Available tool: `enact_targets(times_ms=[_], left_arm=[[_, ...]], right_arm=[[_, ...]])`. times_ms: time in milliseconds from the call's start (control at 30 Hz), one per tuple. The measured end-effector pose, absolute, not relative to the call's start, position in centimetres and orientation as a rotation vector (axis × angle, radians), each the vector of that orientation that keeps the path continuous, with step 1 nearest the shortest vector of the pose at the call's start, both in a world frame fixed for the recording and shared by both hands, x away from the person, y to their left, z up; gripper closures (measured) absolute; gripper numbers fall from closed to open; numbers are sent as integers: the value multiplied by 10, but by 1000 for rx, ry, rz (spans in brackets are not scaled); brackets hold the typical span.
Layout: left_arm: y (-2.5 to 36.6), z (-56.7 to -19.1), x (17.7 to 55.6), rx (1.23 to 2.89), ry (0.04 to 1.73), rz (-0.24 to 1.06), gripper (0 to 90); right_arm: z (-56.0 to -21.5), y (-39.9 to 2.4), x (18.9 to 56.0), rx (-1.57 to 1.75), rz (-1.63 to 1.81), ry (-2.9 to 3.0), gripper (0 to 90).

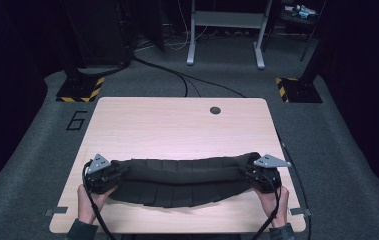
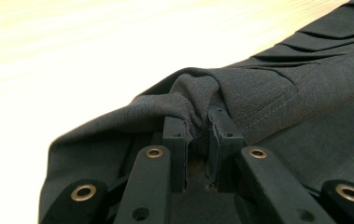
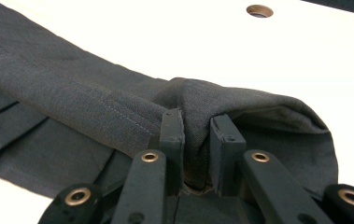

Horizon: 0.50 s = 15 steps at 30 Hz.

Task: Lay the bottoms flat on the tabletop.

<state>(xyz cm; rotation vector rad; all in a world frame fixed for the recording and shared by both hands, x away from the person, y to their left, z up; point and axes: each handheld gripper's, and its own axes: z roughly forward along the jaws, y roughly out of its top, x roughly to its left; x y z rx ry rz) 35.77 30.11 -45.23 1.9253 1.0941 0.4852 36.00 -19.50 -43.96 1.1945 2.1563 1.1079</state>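
Dark grey pleated woven cloth (image 1: 182, 180) stretches between my two tools, sagging a little in the middle above the near half of the table. My left gripper (image 1: 108, 175) has its black jaws clamped on a bunched fold at one end of the cloth (image 2: 268, 93), the fabric puckering up between the pads (image 2: 174, 135). My right gripper (image 1: 257, 175) pinches the other end the same way, a ridge of cloth (image 3: 72, 98) squeezed between its pads (image 3: 171, 130). Beneath lies the pale wood-grain tabletop (image 1: 177, 125), with a round cable hole (image 1: 215, 110) near its far edge. Around it spreads grey carpet (image 1: 337, 165), with black cables (image 1: 177, 75) running across it and yellow-and-black striped bases (image 1: 79, 90) in the dim room.
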Motion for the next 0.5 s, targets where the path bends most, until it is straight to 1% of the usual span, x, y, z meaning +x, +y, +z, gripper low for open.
enact_targets(times_ms=[167,367,500], left_arm=[[301,-446,369,1925,1102,485,794],[303,-440,386,1926,1116,445,794],[303,-436,401,1934,1124,433,793]], right_arm=[[-433,-194,371,1208,1104,2165,773],[-425,-195,386,1243,1105,2176,773],[-420,-195,404,1269,1086,2209,772]])
